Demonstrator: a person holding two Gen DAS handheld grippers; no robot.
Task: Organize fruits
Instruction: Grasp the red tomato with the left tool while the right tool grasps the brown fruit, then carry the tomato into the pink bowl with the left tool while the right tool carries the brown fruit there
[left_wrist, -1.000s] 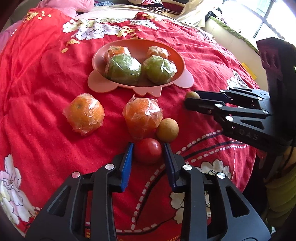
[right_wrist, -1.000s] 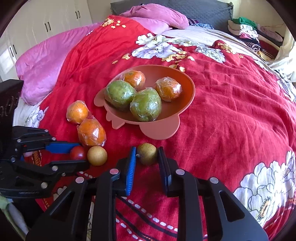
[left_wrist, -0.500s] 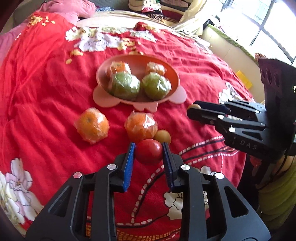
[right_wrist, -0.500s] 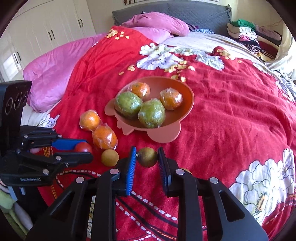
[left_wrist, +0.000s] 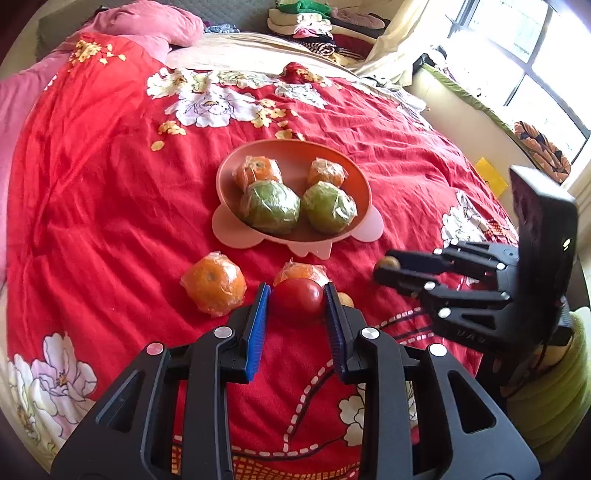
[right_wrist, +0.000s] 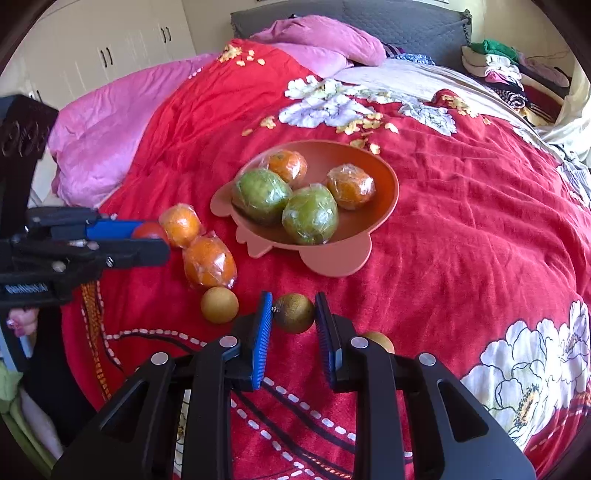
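Note:
My left gripper (left_wrist: 297, 301) is shut on a red tomato (left_wrist: 298, 300) and holds it above the red quilt. My right gripper (right_wrist: 293, 312) is shut on a small brown round fruit (right_wrist: 293, 313), also lifted; it shows in the left wrist view (left_wrist: 386, 263). A pink bowl (left_wrist: 291, 151) ahead holds two wrapped green fruits (left_wrist: 270, 206) and two wrapped oranges (left_wrist: 258, 170). Two wrapped oranges (right_wrist: 209, 262) lie on the quilt before the bowl. A loose brown fruit (right_wrist: 219, 305) lies beside them and another (right_wrist: 378, 340) is partly hidden behind my right finger.
The red flowered quilt (left_wrist: 110, 184) covers the bed. Pink pillows (right_wrist: 110, 129) lie at the left and head. Folded clothes (right_wrist: 498, 62) are stacked at the far corner. A window and sill (left_wrist: 517, 74) are to the right of the bed.
Both grippers have risen and drawn back from the quilt, each carrying its fruit. The bowl and loose oranges now look farther off and lower.

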